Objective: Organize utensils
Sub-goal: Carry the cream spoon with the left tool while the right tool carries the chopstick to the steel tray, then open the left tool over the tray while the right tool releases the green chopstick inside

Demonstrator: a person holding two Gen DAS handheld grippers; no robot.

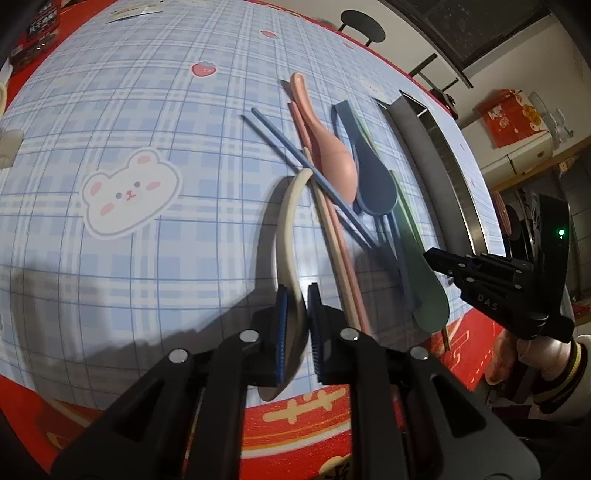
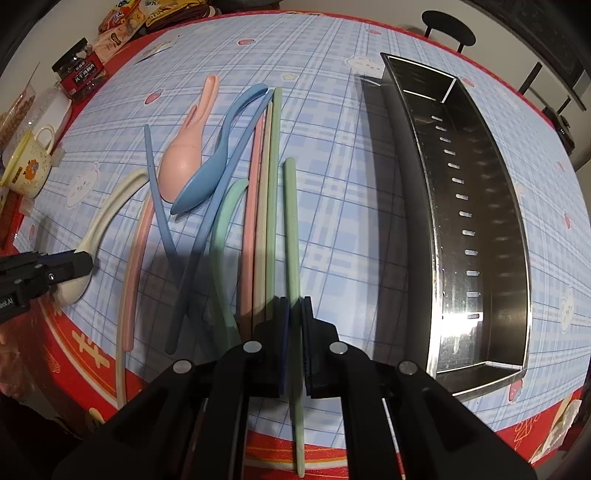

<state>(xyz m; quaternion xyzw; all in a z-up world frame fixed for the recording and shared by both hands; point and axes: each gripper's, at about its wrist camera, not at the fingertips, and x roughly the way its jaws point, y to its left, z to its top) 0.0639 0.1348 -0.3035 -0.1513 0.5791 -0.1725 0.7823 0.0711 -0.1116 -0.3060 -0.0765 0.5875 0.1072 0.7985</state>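
Observation:
A cream spoon (image 1: 286, 221) lies at the near left of the utensil pile, and my left gripper (image 1: 298, 325) is shut on its bowl. The right wrist view shows that same spoon (image 2: 110, 206) with the left gripper (image 2: 79, 258) on its bowl end. My right gripper (image 2: 295, 306) is shut on a green chopstick (image 2: 291, 229), which runs between the pads and out past the table edge. Its tip (image 1: 430, 254) hovers over the green spoon (image 1: 424, 288). Pink spoon (image 2: 181, 166), blue spoon (image 2: 207, 181) and several chopsticks lie between the two grippers.
A long steel tray (image 2: 402, 110) with a slotted floor lies right of the pile, nothing in it. A yellow mug (image 2: 29, 170), a jar (image 2: 81, 70) and snack packets (image 2: 122, 22) crowd the far left. A black chair (image 2: 447, 26) stands behind the table.

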